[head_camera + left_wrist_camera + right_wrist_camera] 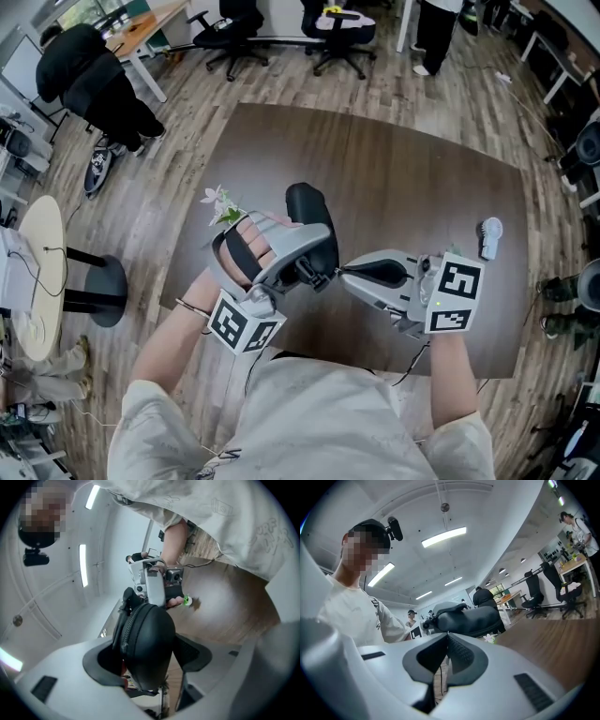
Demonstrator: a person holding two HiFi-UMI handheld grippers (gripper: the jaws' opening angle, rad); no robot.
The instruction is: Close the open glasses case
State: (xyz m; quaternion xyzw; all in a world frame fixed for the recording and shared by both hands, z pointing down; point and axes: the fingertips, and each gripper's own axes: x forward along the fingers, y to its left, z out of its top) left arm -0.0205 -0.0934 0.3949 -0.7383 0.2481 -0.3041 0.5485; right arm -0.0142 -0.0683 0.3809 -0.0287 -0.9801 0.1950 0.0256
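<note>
A black zippered glasses case (307, 211) is held up over the brown table (422, 178) by my left gripper (302, 246), which is shut on it. In the left gripper view the case (150, 639) fills the space between the two pads, its zipper seam running up its left side. My right gripper (342, 272) points left with its tips right at the case's near end. Its jaws (447, 641) are shut, pads together, with the case (468, 618) just beyond them. Whether anything thin is pinched between the pads does not show.
A small white flower (220, 202) lies on the table's left side and a small white object (489, 232) on its right side. Office chairs (234, 33) stand beyond the table, and a round white side table (42, 272) stands at the left.
</note>
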